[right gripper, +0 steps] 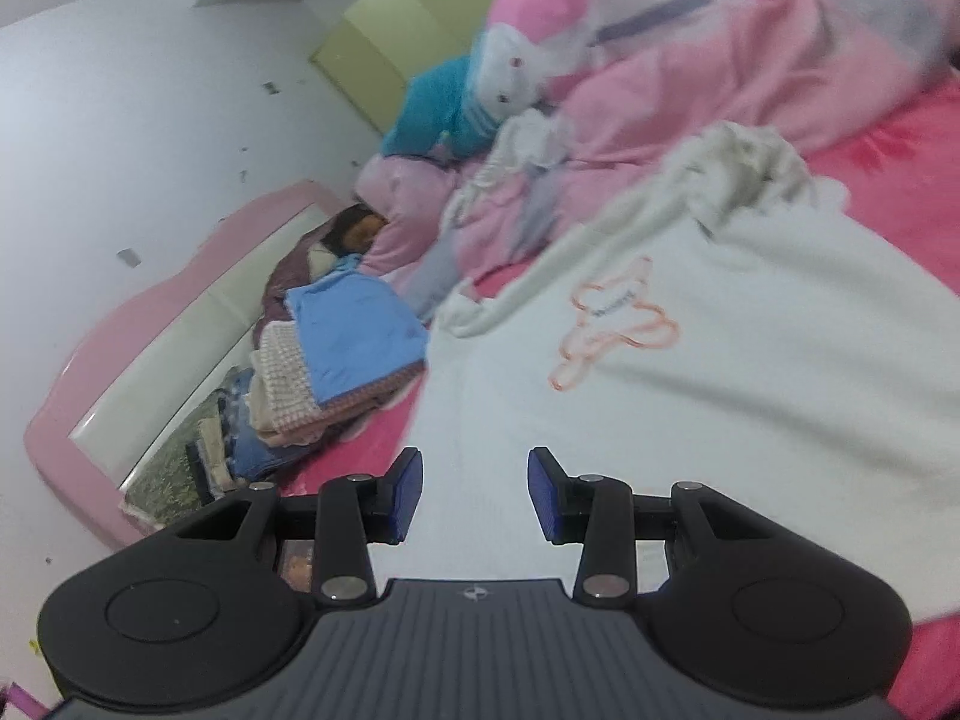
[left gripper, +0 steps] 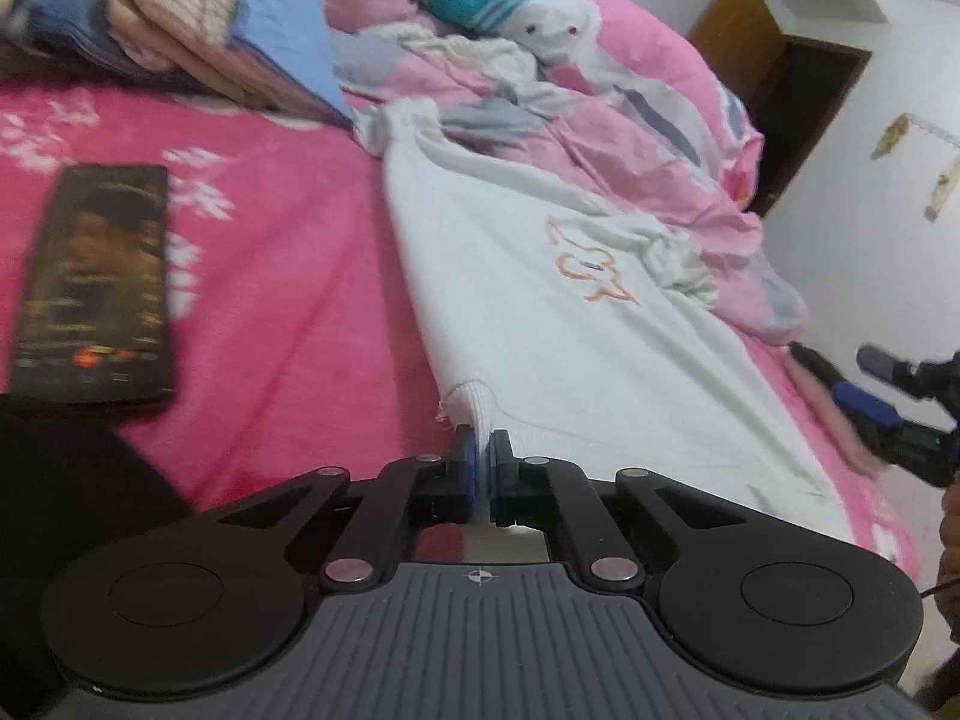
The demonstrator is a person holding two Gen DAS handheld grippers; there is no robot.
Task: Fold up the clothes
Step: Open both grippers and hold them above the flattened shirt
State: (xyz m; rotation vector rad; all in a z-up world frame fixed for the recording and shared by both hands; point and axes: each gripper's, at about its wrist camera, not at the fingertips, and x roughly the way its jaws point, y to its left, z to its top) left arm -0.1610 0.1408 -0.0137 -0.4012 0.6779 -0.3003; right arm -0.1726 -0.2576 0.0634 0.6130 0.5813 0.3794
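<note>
Left claw (left gripper: 482, 450) pinched on white sweater (left gripper: 570, 324) hem; right claw (right gripper: 474, 495) half open, empty. Sweater unfolded; folded stack (right gripper: 336, 372) at 10 o'clock done.

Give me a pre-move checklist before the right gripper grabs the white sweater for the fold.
1. Left gripper clamped on the white sweater hem: ok.
2. Right gripper open, nothing between its pads: ok.
3. Right gripper over sweater fabric: ok.
4. Sweater flat: not ok, sleeve bunched near the pink quilt.
5. Book clear of the sweater: ok.
6. Far hem corner within reach: cannot tell.
</note>
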